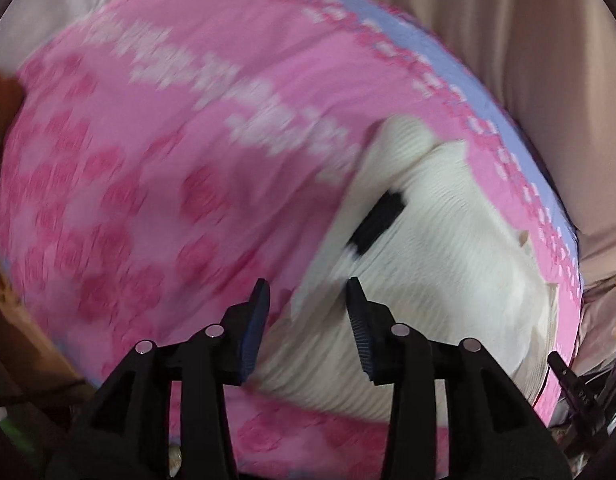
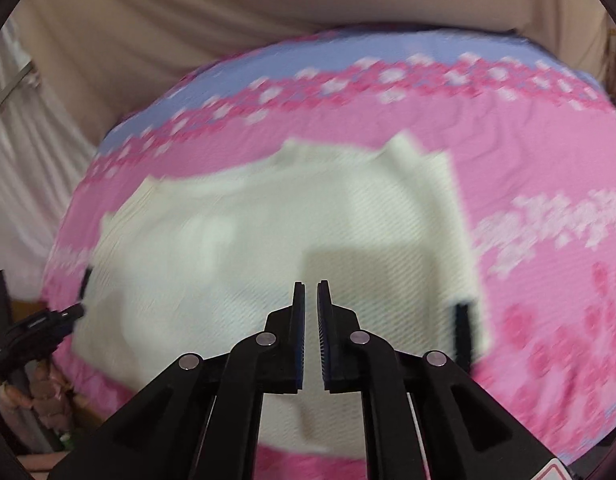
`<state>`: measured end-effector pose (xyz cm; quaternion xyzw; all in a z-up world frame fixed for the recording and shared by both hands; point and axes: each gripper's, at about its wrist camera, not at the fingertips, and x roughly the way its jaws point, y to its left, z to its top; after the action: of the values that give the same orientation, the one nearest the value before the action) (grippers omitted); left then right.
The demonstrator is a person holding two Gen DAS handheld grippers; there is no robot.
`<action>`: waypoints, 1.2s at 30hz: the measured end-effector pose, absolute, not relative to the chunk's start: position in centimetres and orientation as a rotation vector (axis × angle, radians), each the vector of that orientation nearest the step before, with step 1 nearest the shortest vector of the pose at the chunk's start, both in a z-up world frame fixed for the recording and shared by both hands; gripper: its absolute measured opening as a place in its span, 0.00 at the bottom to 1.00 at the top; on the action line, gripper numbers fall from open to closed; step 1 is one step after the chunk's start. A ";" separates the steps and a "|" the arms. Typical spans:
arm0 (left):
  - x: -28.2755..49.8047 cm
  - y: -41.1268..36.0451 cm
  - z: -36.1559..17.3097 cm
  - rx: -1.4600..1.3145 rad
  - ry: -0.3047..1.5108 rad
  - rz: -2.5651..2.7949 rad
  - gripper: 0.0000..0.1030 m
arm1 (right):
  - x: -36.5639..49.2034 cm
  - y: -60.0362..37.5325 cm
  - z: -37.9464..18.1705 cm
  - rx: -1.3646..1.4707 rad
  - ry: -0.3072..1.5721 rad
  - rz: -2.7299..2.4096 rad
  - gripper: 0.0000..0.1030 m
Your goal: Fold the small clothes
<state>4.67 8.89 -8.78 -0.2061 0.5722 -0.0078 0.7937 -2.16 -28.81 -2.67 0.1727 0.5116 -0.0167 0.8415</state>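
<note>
- Left hand-held gripper (image 1: 308, 292) hovers with its jaws apart and nothing between them, over the near edge of the white garment (image 1: 447, 280), probably lining up a pinch.
- Right hand-held gripper (image 2: 311, 294) is nearly clenched, a slit left, holding nothing, above the garment's middle.
- Spread flat for folding, the garment lies on the pink patterned cloth (image 1: 148, 160) covering the tabletop, toward its blue-bordered far edge.
- Beige curtain (image 2: 188, 8) hangs behind.
</note>
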 end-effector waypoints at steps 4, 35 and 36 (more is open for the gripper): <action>4.0 9.8 -10.2 -0.529 1.237 -0.007 0.43 | 0.6 -22.0 -2.6 0.251 1.105 0.132 0.09; 6.6 4.4 -3.9 -0.589 1.156 -0.190 0.14 | -5.9 -28.3 -5.4 0.383 1.136 -0.101 0.10; 6.6 3.4 -2.7 -0.571 1.139 -0.222 0.14 | -6.2 -28.7 -5.6 0.394 1.135 -0.101 0.11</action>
<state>6.58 3.37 -2.67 -0.2659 0.5308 -0.1035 0.7980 -6.22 -28.69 -5.56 0.1851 0.5337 -0.0477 0.8238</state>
